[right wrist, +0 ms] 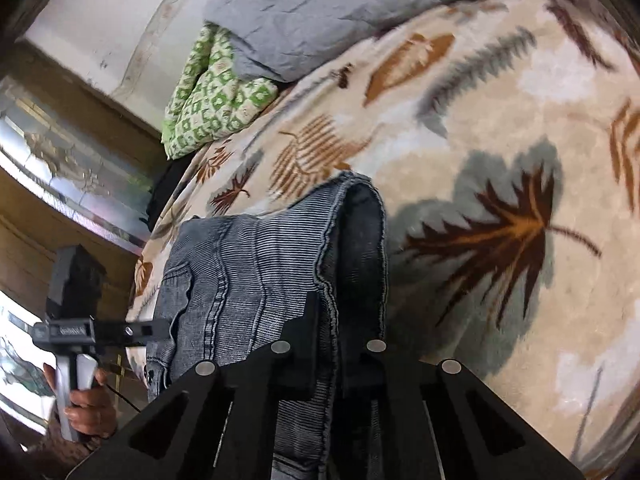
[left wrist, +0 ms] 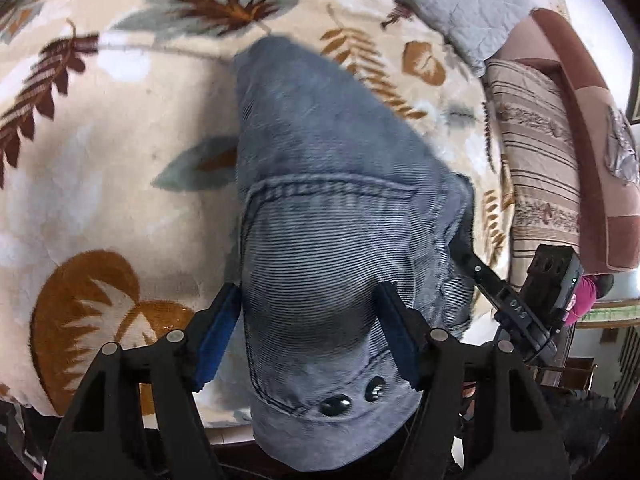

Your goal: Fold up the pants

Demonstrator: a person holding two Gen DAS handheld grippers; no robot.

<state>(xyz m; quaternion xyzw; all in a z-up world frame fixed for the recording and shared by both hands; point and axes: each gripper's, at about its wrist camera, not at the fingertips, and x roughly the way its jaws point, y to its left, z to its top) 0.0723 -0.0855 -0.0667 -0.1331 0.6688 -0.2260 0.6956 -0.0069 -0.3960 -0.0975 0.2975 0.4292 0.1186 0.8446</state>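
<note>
Both tongs are in play here, and the grey-blue corduroy pants (left wrist: 320,184) are hanging in the air over the bed, draped down toward the leaf-patterned blanket (left wrist: 120,152) with the far end trailing onto it. The left tongs (left wrist: 312,312) are standing spread, blue pads (left wrist: 218,332) either side of a bulge of cloth at the waist, near the two dark snaps (left wrist: 352,396); the fabric is bunching between them, but whether they are truly clamping it I cannot tell. The right tongs (right wrist: 334,344) are pressing together on a thick edge of the same pants (right wrist: 256,264), pinching stacked layers along a seam. Judging by those doubled layers, the legs are looking already laid one on the other, so the lengthwise fold seems done; the crosswise folds and the laying flat are looking still to come. Plenty is staying hidden: the hems are blurring out at the far end, the lower waistband is running off the bottom of the left view, and the right tongs' tips are disappearing into the cloth. Off to the side, a grey quilt (right wrist: 328,16) and a green patterned cloth (right wrist: 208,96) are sitting on the bed.
</note>
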